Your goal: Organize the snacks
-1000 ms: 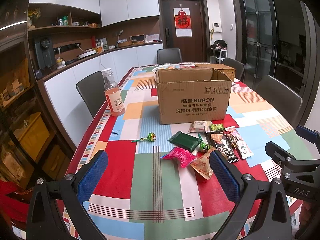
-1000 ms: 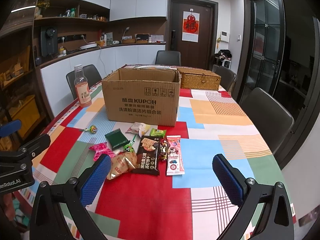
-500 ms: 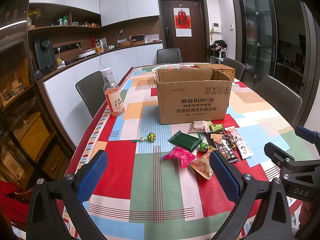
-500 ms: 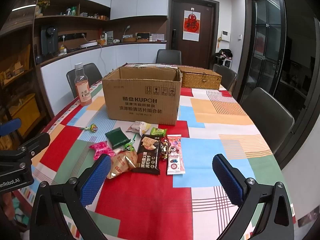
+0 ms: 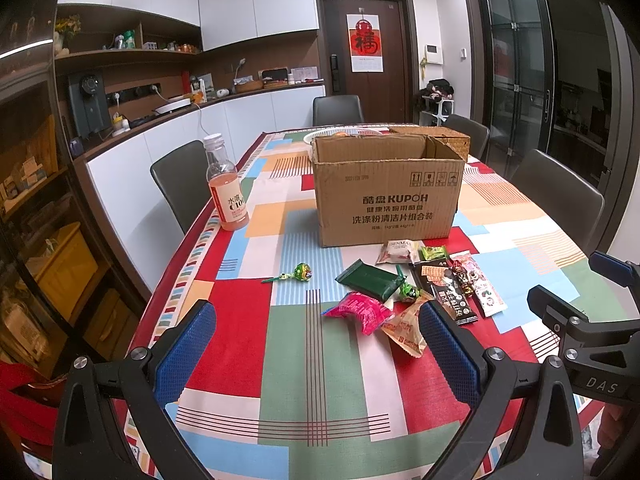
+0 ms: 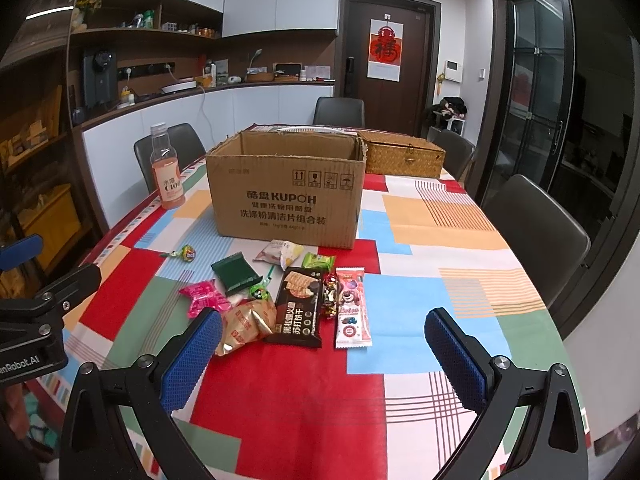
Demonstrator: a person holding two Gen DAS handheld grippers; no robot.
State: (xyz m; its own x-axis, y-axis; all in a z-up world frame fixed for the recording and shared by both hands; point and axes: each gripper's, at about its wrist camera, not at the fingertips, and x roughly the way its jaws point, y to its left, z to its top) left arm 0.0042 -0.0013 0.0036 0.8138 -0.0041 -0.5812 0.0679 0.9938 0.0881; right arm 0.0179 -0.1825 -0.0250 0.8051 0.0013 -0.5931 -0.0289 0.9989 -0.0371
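Several snack packets lie on the table in front of an open cardboard box (image 5: 388, 196) (image 6: 286, 196): a pink packet (image 5: 358, 312) (image 6: 204, 298), a dark green packet (image 5: 370, 280) (image 6: 234, 274), a tan packet (image 6: 244, 326), a black cracker pack (image 6: 300, 306), a pink bar (image 6: 352, 308) and a lollipop (image 5: 302, 271) (image 6: 187, 253). My left gripper (image 5: 316, 350) is open and empty, near the table's front edge. My right gripper (image 6: 324, 354) is open and empty, just short of the snacks.
A drink bottle (image 5: 226, 184) (image 6: 166, 168) stands at the table's left side. A woven basket (image 6: 402, 156) sits behind the box. Dark chairs (image 6: 532, 236) ring the table (image 5: 240, 340). The other gripper shows at each view's side (image 5: 588, 332) (image 6: 36, 312).
Both grippers have drifted very slightly; the snacks, box and bottle have not moved. Both grippers stay open.
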